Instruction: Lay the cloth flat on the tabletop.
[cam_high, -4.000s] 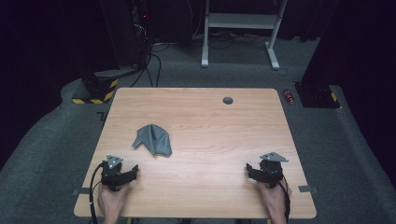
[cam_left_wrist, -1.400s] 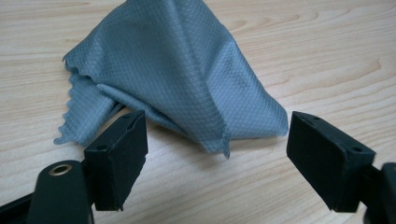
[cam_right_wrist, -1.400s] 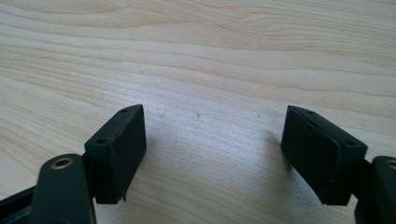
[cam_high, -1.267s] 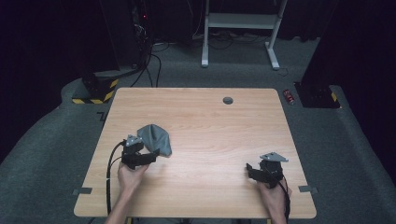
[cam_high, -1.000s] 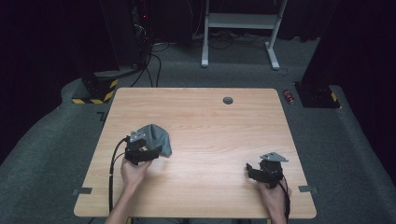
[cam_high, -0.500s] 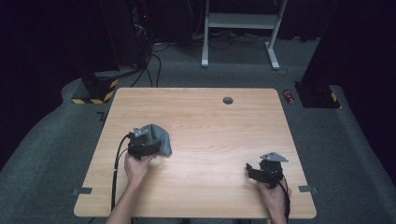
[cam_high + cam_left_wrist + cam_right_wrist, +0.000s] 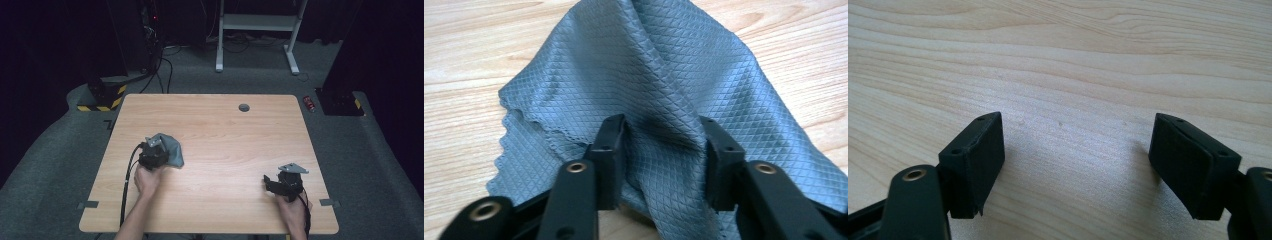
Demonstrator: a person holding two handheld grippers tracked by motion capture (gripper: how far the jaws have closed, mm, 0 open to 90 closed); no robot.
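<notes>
A crumpled grey-blue quilted cloth lies on the left half of the wooden table. My left gripper is down on the cloth's near side. In the left gripper view a raised fold of the cloth runs up between the jaws of my left gripper. They have just been closing and stand partly apart around that fold, not clamped. My right gripper rests near the table's front right. In the right gripper view my right gripper is open over bare wood.
A small round grommet sits near the table's far edge. A red object lies on the carpet past the far right corner. A white desk frame stands behind the table, and cables run at the back left.
The left hand has come forward from the near edge to the cloth and lowered onto it, with its jaws narrower than before. The right hand has stayed put.
</notes>
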